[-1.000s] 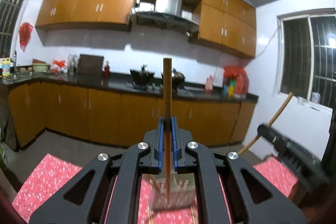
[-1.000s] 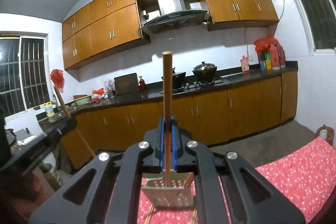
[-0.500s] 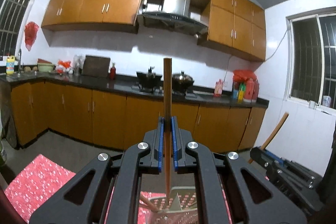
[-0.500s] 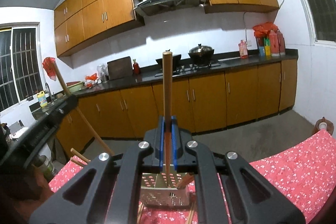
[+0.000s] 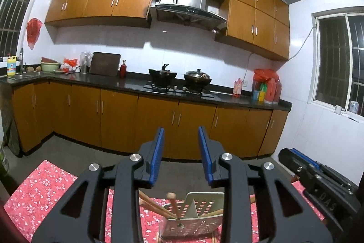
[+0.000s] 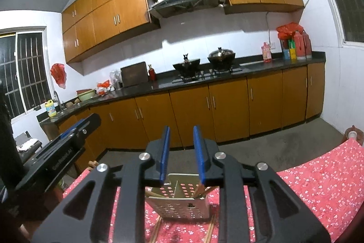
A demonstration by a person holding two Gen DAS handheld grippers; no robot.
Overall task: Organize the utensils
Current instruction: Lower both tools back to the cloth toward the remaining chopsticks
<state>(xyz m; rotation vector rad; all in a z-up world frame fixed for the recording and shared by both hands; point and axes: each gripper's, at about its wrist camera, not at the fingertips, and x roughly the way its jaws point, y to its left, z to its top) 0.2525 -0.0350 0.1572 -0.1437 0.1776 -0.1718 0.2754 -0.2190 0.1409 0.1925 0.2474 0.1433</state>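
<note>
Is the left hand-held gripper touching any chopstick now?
Apart. In the left wrist view the left hand-held gripper has open jaws with nothing between them; the chopstick stands lower, in the perforated holder.

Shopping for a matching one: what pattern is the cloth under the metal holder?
Red tablecloth with small white flowers; clearest in the right wrist view.

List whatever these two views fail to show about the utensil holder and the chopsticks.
- Left wrist view: the perforated metal holder has its sides hidden by the left gripper frame.
- Right wrist view: the chopsticks on the cloth are cut off by the bottom edge and the right gripper frame, so their count is unclear.
- Both views: the holder's floor is out of sight, so the count of chopsticks in the holder is uncertain.
</note>
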